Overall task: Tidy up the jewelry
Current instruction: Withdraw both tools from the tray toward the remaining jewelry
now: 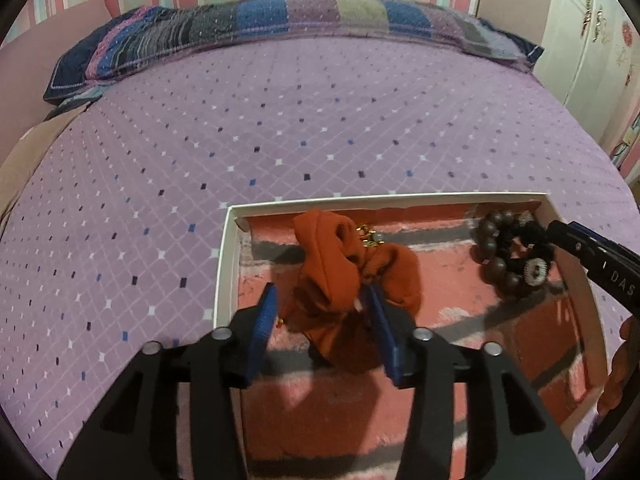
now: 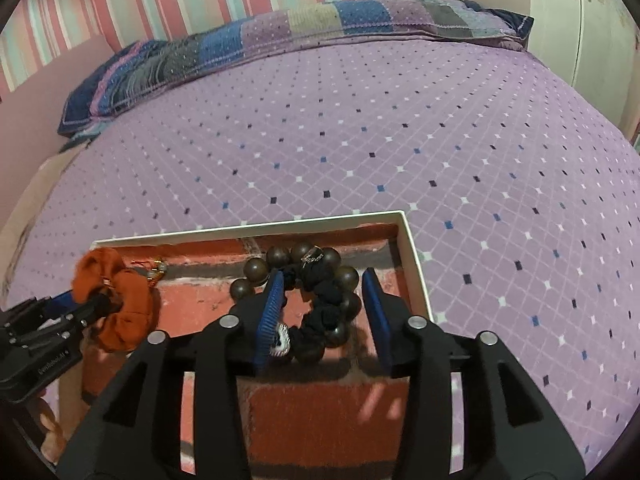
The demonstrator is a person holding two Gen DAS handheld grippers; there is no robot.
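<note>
A white shallow box (image 1: 224, 264) lined with red fuzzy cloth lies on the bed. An orange scrunchie (image 1: 340, 272) rests in its left half, between the fingers of my left gripper (image 1: 320, 296). The jaws stand apart, with a gap at the left pad. A small gold trinket (image 1: 370, 236) lies behind the scrunchie. In the box's right half, a brown bead bracelet (image 2: 346, 276) and a black scrunchie (image 2: 324, 312) lie together. My right gripper (image 2: 324, 280) straddles them with its jaws open, the right pad clear of the beads.
The bed (image 1: 280, 120) has a purple diamond-patterned cover that spreads beyond the box. A patchwork pillow (image 1: 280, 20) runs along the headboard end. A white wardrobe (image 1: 592, 32) stands at the far right. Part of a hand (image 1: 624, 360) shows at the right edge.
</note>
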